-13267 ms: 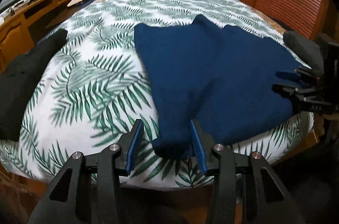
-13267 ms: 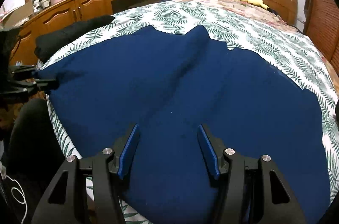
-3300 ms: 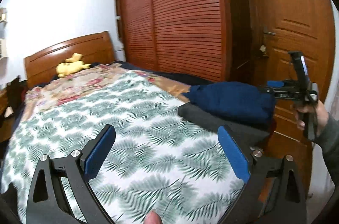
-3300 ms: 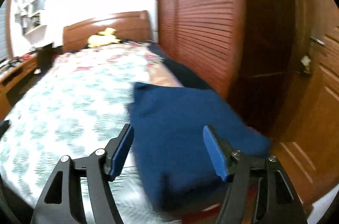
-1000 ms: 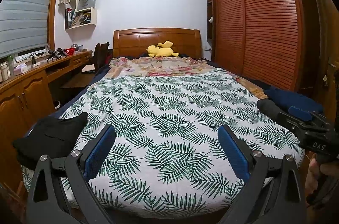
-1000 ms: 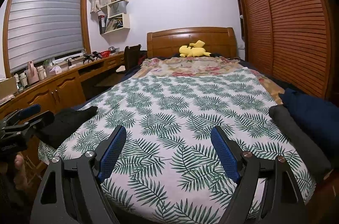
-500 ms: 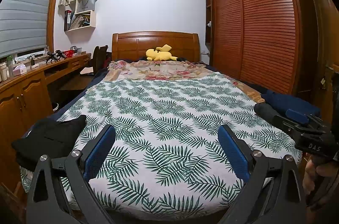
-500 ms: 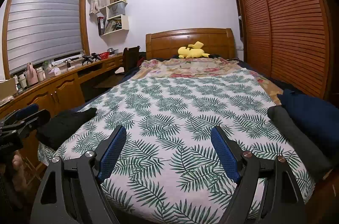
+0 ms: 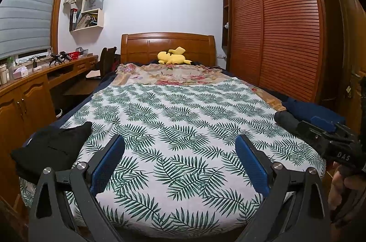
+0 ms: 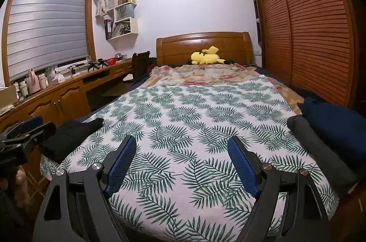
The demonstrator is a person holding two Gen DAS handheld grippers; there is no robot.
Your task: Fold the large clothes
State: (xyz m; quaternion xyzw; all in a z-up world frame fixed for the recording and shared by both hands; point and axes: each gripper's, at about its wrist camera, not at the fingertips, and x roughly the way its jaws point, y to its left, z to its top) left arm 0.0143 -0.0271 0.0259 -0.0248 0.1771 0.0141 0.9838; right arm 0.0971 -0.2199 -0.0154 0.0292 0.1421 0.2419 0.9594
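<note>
Both grippers are held level-ish at the foot of the bed, approx side by side, pointed toward the headboard. Left gripper: fingers spread wide, nothing between the blue pads, only leaf-print sheet seen thru the gap. Right gripper: also spread wide, empty. Posture is judged as a rest/reset pose btw garments, hands free for the next pick.

Task items: a folded navy garment is stacked on a folded dark grey garment at the bed's right edge, near the wardrobe; likely parked there so the mid-bed area is kept free as a folding surface. A black garment is left bunched, not folded, at the bed's left edge near the desk cabinets; judged next in line. Yellow plush lies at the headboard, not involved.

Vs earlier frames: approx 13 s ago the navy piece is seen spread flat across the sheet w/ both grippers at its edges; now it is folded and set on the grey one. Approx 3 s ago the right gripper is seen over the navy stack; now both views are swung back to face the bed. Over the last sec barely any change in framing is seen, grippers kept wide.
</note>
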